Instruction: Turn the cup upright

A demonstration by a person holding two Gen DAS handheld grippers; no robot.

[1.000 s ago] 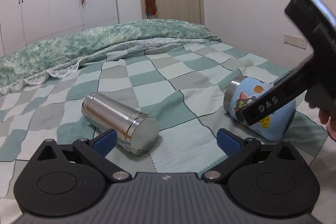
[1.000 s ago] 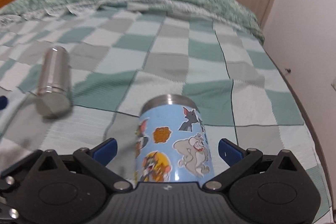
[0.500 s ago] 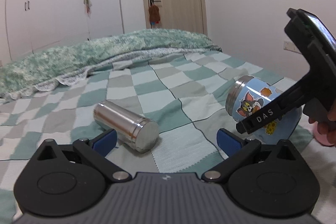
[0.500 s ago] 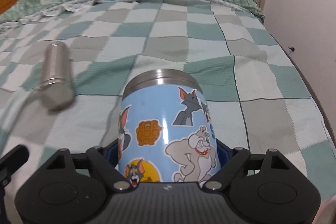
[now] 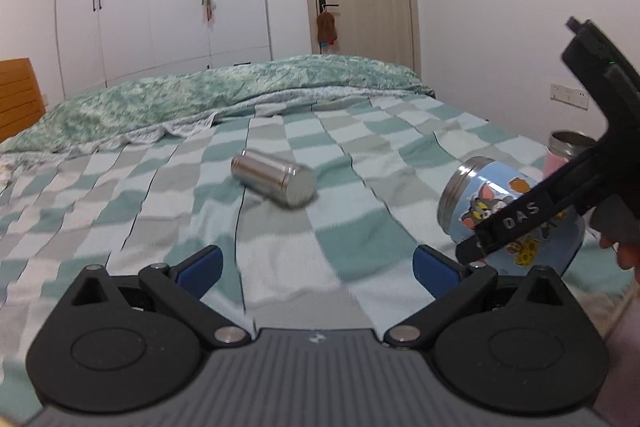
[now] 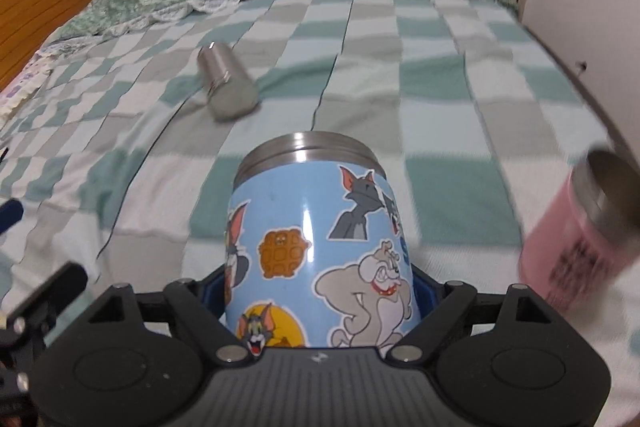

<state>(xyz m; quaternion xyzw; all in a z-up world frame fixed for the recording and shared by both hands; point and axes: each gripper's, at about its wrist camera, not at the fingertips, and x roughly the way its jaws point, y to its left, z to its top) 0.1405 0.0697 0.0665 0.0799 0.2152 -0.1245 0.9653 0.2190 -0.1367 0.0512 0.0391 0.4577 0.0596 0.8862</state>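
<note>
1. My right gripper [image 6: 320,301] is now clamped on the blue cartoon cup [image 6: 316,247]; a second ago its blue pads stood wide of the cup, and half a second ago they had only just met its sides; now the cup fills the space between the jaws and is held low on its body.

2. From the left wrist view the cup [image 5: 508,223] hangs tilted above the checked bedspread [image 5: 280,227], steel rim pointing away and somewhat up; a second ago it lay on its side on the cloth; I judge the lift begun and the flip partway, with the cup not yet upright or set down.

3. My left gripper [image 5: 316,267] has drawn back and risen; the plain steel cylinder [image 5: 274,179] that sat just ahead of its pads a second ago now lies well apart, further up the bed; the left jaws stand wide with nothing between them.

4. A pink cup [image 6: 580,239] with a steel rim has come into sight at the right, near the blue one; it did not show in the earlier right wrist views.

5. Writing: the right gripper's finger, seen from the left, carries the white letters "DAS"; the blue cup bears cat, bulldog and waffle stickers, but no words I can read; the pink cup has dark print, too blurred to make out.
</note>
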